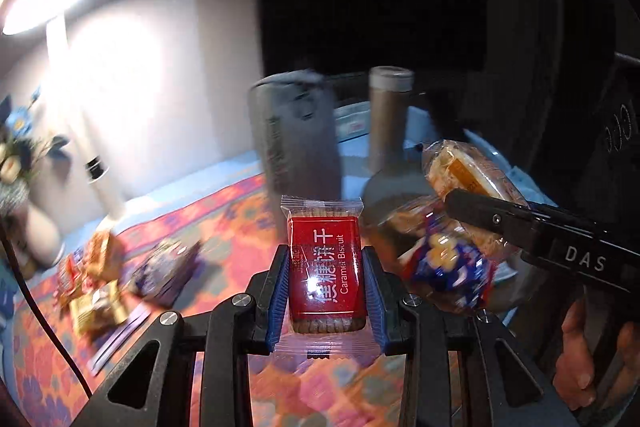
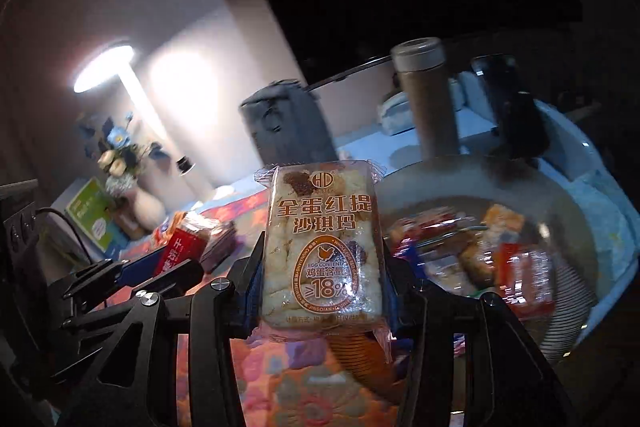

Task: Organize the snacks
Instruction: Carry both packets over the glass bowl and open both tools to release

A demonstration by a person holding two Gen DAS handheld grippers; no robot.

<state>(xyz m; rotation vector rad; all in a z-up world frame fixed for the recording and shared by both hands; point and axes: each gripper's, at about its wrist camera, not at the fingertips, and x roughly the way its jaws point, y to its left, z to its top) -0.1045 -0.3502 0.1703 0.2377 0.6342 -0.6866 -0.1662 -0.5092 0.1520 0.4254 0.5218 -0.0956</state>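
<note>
Dim room, patterned tablecloth (image 1: pixel 240 227). Bowl (image 2: pixel 568 307) at 3 o'clock already holds several packs; loose pile (image 1: pixel 96 283) at 9 o'clock remains — roughly midway. Right gripper (image 2: pixel 320 291) pinches the egg pastry (image 2: pixel 320 247); left gripper (image 1: pixel 326 287) pinches the caramel biscuit (image 1: pixel 326 267) — both aloft.

Over the bowl (image 2: pixel 568 211) the air is open, though packets already cover its floor. Behind its rim a flask (image 2: pixel 426 99) and a dark canister (image 2: pixel 280 123) stand upright, blocking any low pass from the back. Left of the canister the patterned cloth (image 1: pixel 224 227) lies bare up to a loose heap of snacks (image 1: pixel 96 283). A lamp (image 1: pixel 60 39) and vase (image 1: pixel 40 231) crowd the far left edge. A cable (image 1: pixel 44 315) seems to trail across that side.
</note>
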